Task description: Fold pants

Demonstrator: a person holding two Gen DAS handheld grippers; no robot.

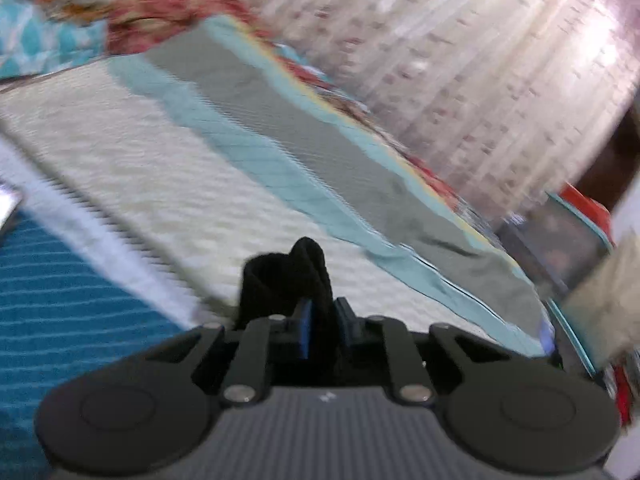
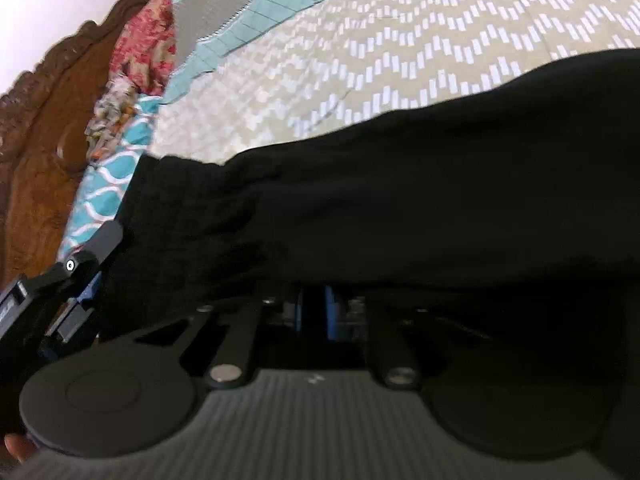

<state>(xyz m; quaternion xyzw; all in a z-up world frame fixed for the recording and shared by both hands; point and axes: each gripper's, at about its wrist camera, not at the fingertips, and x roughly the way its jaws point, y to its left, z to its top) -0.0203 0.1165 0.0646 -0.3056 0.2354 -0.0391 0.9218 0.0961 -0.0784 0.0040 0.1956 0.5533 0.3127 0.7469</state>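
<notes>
In the left wrist view, the left hand-held gripper (image 1: 322, 330) fills the lower centre of the frame, its two blue-padded fingers (image 1: 305, 332) drawn together on a bunched fold of the black pants (image 1: 286, 280). Only this small clump of dark cloth shows here, standing up just above the fingers. Behind it the bed (image 1: 132, 168) runs diagonally, covered in a cream patterned bedspread, with a grey and light teal cloth (image 1: 276, 136) laid along its far edge. A blue striped fabric (image 1: 60, 300) sits at lower left, red floral bedding (image 1: 160, 16) at upper left, and a pale curtain (image 1: 480, 60) fills the upper right. The whole view is streaked with blur.

The right wrist view shows far more of the pants (image 2: 400, 208): a broad black sheet stretches across the middle of the frame from left to right edge, hanging over the cream bedspread (image 2: 400, 48). The cloth drapes over the right hand-held gripper (image 2: 318, 312) at lower centre, hiding its fingertips; the blue pads (image 2: 330, 312) stand close together beneath it with cloth seemingly pinched between. At middle left, the left hand-held gripper (image 2: 86, 280) appears from the side, meeting the pants' edge. A carved wooden headboard (image 2: 60, 128) and a teal patterned pillow (image 2: 108, 184) occupy the left side, seen only here.
</notes>
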